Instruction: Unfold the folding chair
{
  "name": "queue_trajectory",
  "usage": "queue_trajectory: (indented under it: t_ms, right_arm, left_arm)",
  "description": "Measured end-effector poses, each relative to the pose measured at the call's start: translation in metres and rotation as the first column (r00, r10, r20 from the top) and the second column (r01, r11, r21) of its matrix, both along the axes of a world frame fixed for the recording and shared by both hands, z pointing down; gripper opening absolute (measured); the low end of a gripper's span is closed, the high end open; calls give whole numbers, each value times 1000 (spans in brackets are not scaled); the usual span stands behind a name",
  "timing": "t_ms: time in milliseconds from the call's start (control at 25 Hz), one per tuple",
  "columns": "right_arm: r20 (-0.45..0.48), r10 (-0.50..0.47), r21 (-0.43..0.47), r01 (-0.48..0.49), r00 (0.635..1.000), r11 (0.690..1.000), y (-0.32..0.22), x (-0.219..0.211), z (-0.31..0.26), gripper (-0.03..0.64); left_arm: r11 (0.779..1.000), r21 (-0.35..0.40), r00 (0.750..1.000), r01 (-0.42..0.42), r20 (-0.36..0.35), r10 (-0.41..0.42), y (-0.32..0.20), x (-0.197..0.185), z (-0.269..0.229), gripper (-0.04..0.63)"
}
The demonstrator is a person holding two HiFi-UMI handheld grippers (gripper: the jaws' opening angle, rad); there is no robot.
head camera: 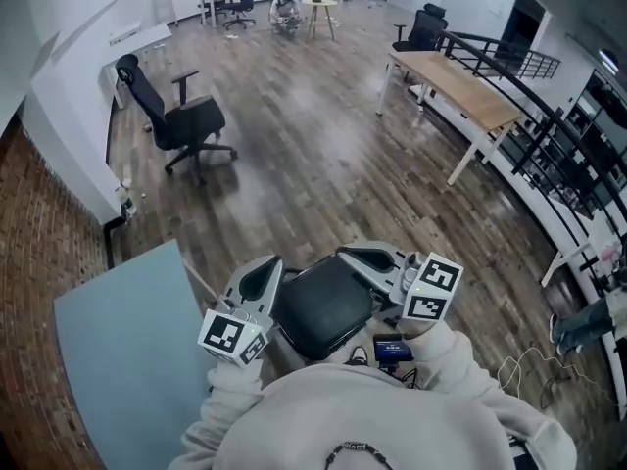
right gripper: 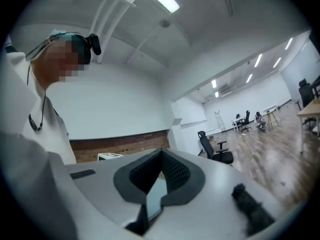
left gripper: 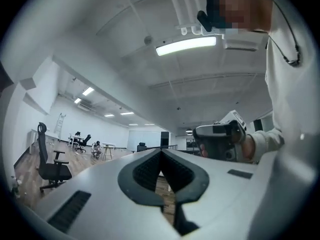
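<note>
The chair's black padded seat [head camera: 323,306] shows in the head view, low and just in front of my body, partly hidden by both grippers. My left gripper [head camera: 262,275] is held up over its left edge and my right gripper [head camera: 369,258] over its right edge, tips towards each other. Neither touches the seat. In the left gripper view the left gripper [left gripper: 161,151] has its jaws together with nothing between them, and the right gripper [left gripper: 220,141] shows beyond. The right gripper [right gripper: 161,151] in its own view is likewise shut and holds nothing.
A pale blue tabletop [head camera: 127,360] lies at my left by a brick wall [head camera: 39,253]. A black office chair [head camera: 181,120] stands on the wood floor ahead. A long wooden table [head camera: 460,91], a black railing [head camera: 549,116] and floor cables [head camera: 529,370] are at the right.
</note>
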State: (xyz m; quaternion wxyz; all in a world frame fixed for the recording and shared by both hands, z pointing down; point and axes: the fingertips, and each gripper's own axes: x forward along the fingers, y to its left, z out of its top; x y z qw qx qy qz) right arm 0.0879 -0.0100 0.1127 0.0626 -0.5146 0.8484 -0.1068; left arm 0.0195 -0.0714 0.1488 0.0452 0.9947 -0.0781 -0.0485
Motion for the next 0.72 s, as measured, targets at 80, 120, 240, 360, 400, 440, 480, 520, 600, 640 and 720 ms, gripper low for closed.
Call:
queue_trajectory:
  t_ms: [80,120,240,360,400,440,480,520,600,640,720]
  right_arm:
    - [-54,47,-6,-47,997,999,-3,8,-5,8]
    - [-73,69,-9,-69,995,998,-3,7,-2,8]
    - [-103,137,14,-136,985,991,6,-6,8,8]
    - [-139,196,42,-192,971,980,23,-8,11,6]
    - [-154,204,44,-200,967,979,26,-8,12,6]
    - [-170,208,43,-203,963,978,26,-10,14,6]
    - [-180,208,38,-205,961,978,24,-13,17,6]
    - [-182,207,33,-205,961,978,22,-16,19,6]
    - [-166,205,29,-203,965,979,21,-15,24,6]
    - [-160,205,31,-203,966,979,24,-7,26,6]
    - [-164,207,34,-204,965,978,31,19,29,6]
  left_arm:
    - [1000,-8,1000,11,8,-10,-2,-4,-5,6]
    - [1000,-5,1000,21,14,-21,-2,-12,-4,6]
    - [999,14,999,47,4,-47,-1,-39,0,6]
    - [999,20,1000,25,-7,-25,8,-41,1,6]
    - [1000,18,1000,19,-6,-19,9,-40,0,6]
    - [1000,16,1000,17,-4,-17,10,-39,-2,5]
    - [1000,16,1000,17,-3,-16,10,-41,-3,5]
    - [1000,19,1000,16,-1,-16,9,-42,-3,5]
    - [999,38,1000,14,4,-14,12,-41,-2,5]
    - [999,51,1000,15,8,-15,16,-33,-1,5]
    - [998,67,1000,20,20,-22,25,-9,2,5]
